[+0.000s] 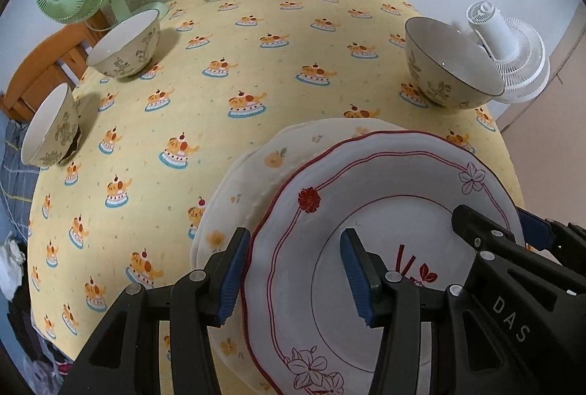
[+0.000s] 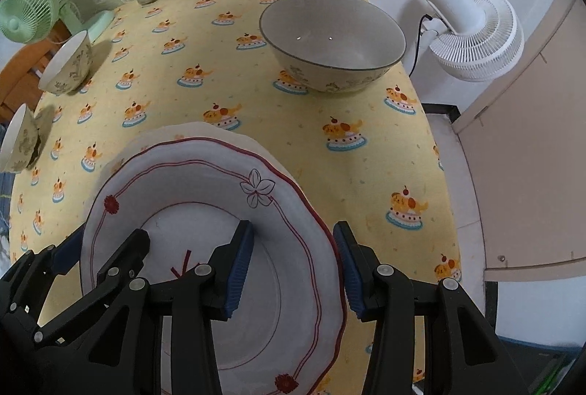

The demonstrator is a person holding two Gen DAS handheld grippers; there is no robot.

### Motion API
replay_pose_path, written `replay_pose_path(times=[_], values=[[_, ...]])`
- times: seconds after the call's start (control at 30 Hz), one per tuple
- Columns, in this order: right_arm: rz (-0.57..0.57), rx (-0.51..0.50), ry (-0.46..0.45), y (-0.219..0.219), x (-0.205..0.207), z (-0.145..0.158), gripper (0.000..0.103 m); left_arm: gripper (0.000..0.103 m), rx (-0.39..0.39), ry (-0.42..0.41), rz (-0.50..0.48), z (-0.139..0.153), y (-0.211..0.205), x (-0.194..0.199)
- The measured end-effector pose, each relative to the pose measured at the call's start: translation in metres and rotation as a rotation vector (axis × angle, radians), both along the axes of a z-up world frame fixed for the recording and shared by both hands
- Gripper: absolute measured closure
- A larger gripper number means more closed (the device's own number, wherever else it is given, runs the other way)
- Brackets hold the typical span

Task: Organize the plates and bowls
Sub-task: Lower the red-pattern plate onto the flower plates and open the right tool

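The left claw (image 1: 295, 276) and the right claw (image 2: 293, 270) each straddle one side of the red-rimmed plate (image 1: 384, 182); whether they pinch it I cannot tell. It sits over a yellow-flowered plate (image 1: 252, 171) near the counter's (image 1: 256, 72) front edge.

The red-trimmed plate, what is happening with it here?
A person holds the red-trimmed plate by opposite rims, the left gripper on one side and the right gripper on the other. It sits over a cream plate with orange flowers on the yellow tablecloth. Three bowls stand apart, not yet stacked.
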State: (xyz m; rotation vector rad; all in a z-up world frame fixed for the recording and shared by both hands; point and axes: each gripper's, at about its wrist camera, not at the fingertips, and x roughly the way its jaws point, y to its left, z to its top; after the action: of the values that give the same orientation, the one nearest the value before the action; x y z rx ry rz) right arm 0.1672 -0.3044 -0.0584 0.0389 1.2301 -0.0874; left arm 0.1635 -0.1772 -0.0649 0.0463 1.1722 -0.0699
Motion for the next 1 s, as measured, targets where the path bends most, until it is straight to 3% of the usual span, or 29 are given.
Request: replay_pose_path(times=[0.27,0.53,0.73,1.0], values=[[-0.013,0.015,0.006,-0.006,0.004,-0.003,0.054,0.052,0.059,0.005,-0.019,-0.002,-0.009,0.004],[-0.004,0.056,0.003,-0.011,0.000,-0.001,0.055,0.051,0.070,0.001,-0.010,-0.002,-0.010,0.003],[-0.031,0.078,-0.020,-0.022,-0.008,0.009,0.074,0.051,0.078,-0.002,-0.003,-0.002,-0.010,0.004],[0.009,0.071,-0.022,-0.015,-0.009,0.009,0.078,0.043,0.114,0.004,-0.026,-0.006,-0.017,0.001]])
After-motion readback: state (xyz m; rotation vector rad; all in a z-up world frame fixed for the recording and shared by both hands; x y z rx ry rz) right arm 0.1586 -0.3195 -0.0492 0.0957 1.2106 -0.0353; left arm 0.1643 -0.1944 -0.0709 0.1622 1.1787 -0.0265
